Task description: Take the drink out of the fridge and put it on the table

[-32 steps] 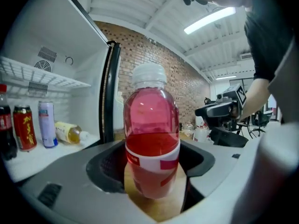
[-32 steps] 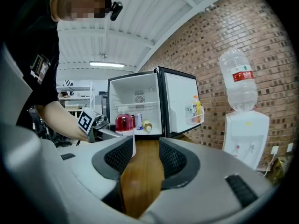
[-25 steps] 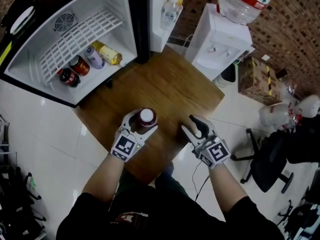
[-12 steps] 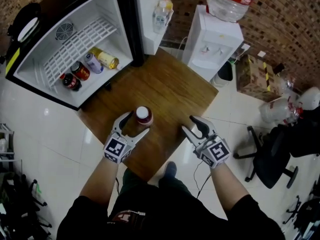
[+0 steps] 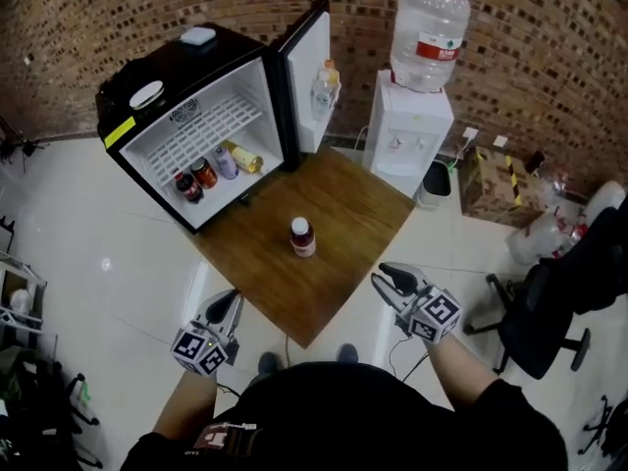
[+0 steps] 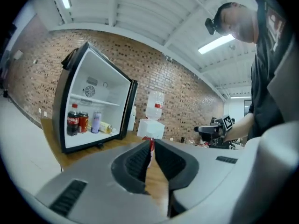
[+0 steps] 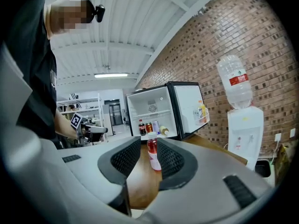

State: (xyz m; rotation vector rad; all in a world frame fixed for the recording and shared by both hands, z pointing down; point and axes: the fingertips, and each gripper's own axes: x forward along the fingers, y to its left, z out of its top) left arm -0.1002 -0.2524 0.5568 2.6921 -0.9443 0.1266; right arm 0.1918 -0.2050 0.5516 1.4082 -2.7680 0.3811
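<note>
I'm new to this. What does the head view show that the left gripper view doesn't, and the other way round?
Only the head view: the person's shoes and the black office chair. Only the left gripper view: the ceiling lights and the person's head-mounted camera. Both: the open fridge with drinks inside, the red drink bottle standing on the wooden table, and the water dispenser.

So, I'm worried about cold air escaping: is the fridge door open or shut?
Open: the fridge door stands swung aside, and the drinks inside show plainly.
</note>
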